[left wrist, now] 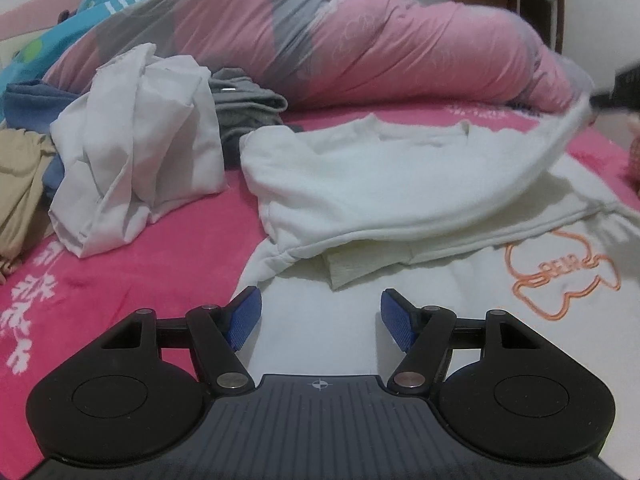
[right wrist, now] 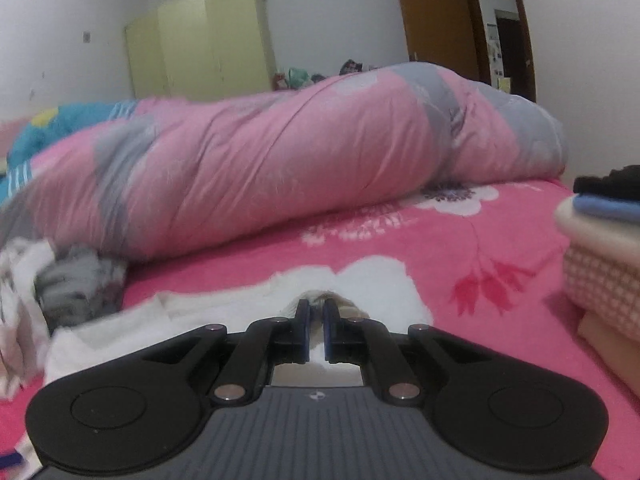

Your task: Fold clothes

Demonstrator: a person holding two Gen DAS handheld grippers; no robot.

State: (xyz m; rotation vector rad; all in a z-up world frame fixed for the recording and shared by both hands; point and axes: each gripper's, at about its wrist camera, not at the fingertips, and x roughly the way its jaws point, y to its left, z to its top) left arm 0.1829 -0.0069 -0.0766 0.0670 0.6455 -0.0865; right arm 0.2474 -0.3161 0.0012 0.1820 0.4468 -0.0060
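White sweatshirt (left wrist: 400,184) lies spread on the pink bed sheet (left wrist: 160,264), partly folded over itself; orange outline print (left wrist: 560,276) visible on its lower layer at the right. One edge of the garment is lifted toward the upper right of the left wrist view, where a dark blurred shape meets it.

Left tool (left wrist: 320,320): jaws stand apart, blue pads (left wrist: 244,320) clear of the fabric, nothing between them. It hovers over the near part of the sweatshirt.

Right tool (right wrist: 316,320): jaws nearly closed, pinching a fold of the white sweatshirt (right wrist: 240,300); white cloth shows between the 2 pads and bunches just ahead of them.

Unfolded pile at the left of the sweatshirt: crumpled white garment (left wrist: 136,140), grey garment (left wrist: 248,108) behind it, blue item (left wrist: 36,104), tan item (left wrist: 20,184).

Rolled pink-and-grey duvet (right wrist: 280,160) lies across the bed behind the clothes. Stack of folded items (right wrist: 604,248) at the right edge of the right wrist view. Yellow wardrobe (right wrist: 204,44) against the far wall.
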